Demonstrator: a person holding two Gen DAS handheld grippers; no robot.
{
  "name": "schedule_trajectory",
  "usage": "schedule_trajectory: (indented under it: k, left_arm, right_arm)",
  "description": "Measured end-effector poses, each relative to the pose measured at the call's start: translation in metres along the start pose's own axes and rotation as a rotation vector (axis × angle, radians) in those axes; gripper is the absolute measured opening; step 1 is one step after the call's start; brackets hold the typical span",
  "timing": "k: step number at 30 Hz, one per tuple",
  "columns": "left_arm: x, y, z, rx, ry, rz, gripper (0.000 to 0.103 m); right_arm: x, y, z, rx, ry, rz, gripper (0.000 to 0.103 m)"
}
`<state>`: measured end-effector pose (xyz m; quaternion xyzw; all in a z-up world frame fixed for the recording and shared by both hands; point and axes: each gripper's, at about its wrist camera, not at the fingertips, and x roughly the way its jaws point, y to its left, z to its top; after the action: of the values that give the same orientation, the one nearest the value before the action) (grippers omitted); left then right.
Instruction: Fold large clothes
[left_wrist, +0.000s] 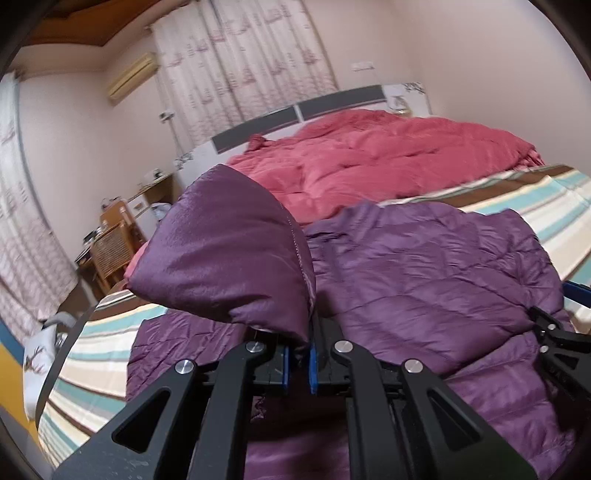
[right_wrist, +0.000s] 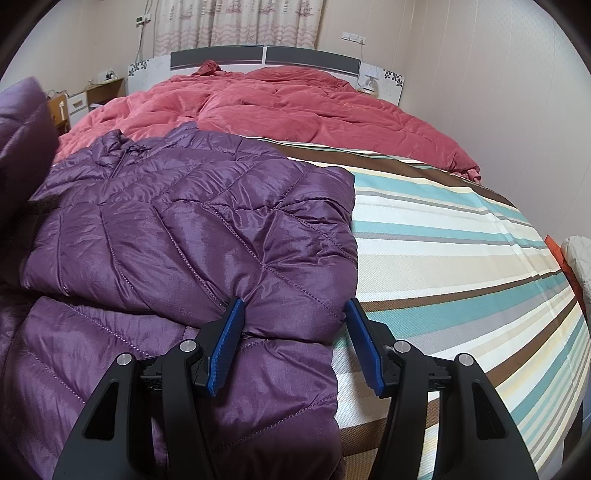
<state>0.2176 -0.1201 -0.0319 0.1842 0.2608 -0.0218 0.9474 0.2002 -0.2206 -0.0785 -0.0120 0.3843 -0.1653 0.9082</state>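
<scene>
A purple quilted down jacket (right_wrist: 184, 229) lies on the striped sheet (right_wrist: 461, 240), its right side folded in over the body. My left gripper (left_wrist: 298, 365) is shut on one flap of the jacket (left_wrist: 229, 258), which it holds puffed up above the rest of the jacket (left_wrist: 424, 266). That raised flap (right_wrist: 22, 140) also shows at the far left of the right wrist view. My right gripper (right_wrist: 293, 321) is open at the jacket's near right corner. The folded edge sits between its blue pads (right_wrist: 229, 339).
A rumpled red quilt (right_wrist: 295, 107) covers the far half of the bed, up to the grey headboard (right_wrist: 258, 55). Bare striped sheet (left_wrist: 535, 206) runs right of the jacket. A white object (right_wrist: 580, 266) sits at the bed's right edge. Wooden furniture (left_wrist: 110, 243) stands left of the bed.
</scene>
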Motion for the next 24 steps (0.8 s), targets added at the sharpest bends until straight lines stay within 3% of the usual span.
schedule_trajectory:
  k: [5,15,20,23,24]
  left_arm:
    - [0.003,-0.028,0.002,0.090,0.022,-0.052,0.006]
    - [0.015,-0.053,-0.011,0.156,0.110,-0.167,0.011]
    - [0.004,-0.059,-0.019,0.182,0.101,-0.204,0.027]
    - [-0.005,-0.060,-0.013,0.166,0.071,-0.273,0.051]
    - [-0.013,-0.058,-0.013,0.156,0.059,-0.293,0.054]
  right_arm:
    - [0.000,-0.001,0.000,0.002,0.000,0.002,0.057]
    - [-0.001,0.002,0.000,0.013,0.005,0.007,0.057]
    - [-0.002,0.001,-0.002,0.018,0.009,0.008,0.057]
    - [-0.002,0.001,-0.002,0.021,0.012,0.009,0.057]
    - [-0.002,0.003,-0.002,0.022,0.012,0.008,0.057]
